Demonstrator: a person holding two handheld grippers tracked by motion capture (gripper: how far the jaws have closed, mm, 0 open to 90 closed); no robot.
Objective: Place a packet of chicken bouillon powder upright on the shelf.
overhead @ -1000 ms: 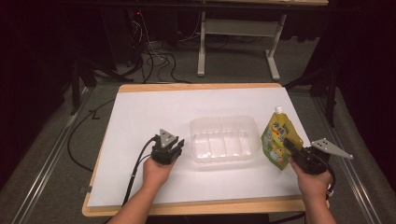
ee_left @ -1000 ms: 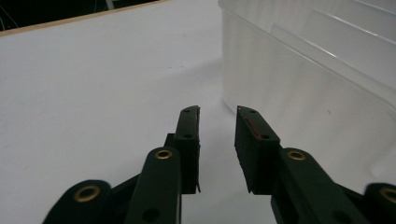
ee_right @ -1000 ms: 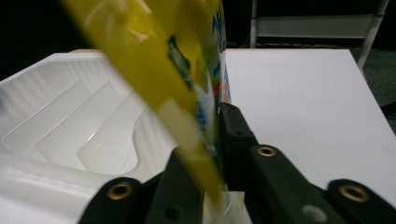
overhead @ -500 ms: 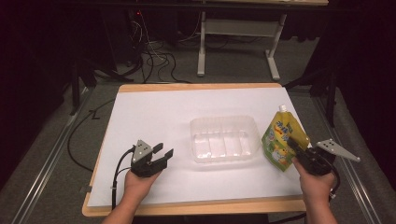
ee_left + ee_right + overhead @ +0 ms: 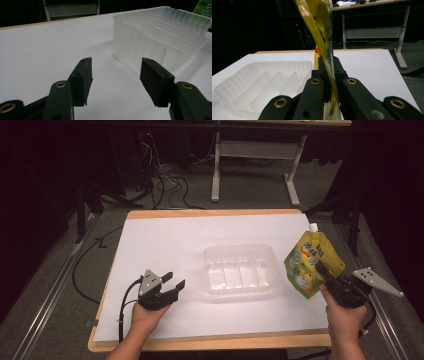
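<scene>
In our right gripper (image 5: 325, 272) we pinch the yellow-green spouted drink pouch (image 5: 310, 262), its long axis upright, spout up. The clear ribbed plastic tray (image 5: 241, 269) lies just to its left, open. Our left gripper (image 5: 172, 282) has just been opening, jaws empty, near the tray's far side.

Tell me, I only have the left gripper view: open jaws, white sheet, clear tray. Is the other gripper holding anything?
Observer: Yes, the right gripper is shut on a yellow spouted pouch.
Operator: Is the pouch over the tray?
Observer: No, it is held off the sheet just right of the clear tray.
Operator: Anything in the tray?
Observer: Nothing; its ribbed floor is bare.
Operator: And my left gripper?
Observer: The left gripper sits left of the tray, apart from it.
</scene>
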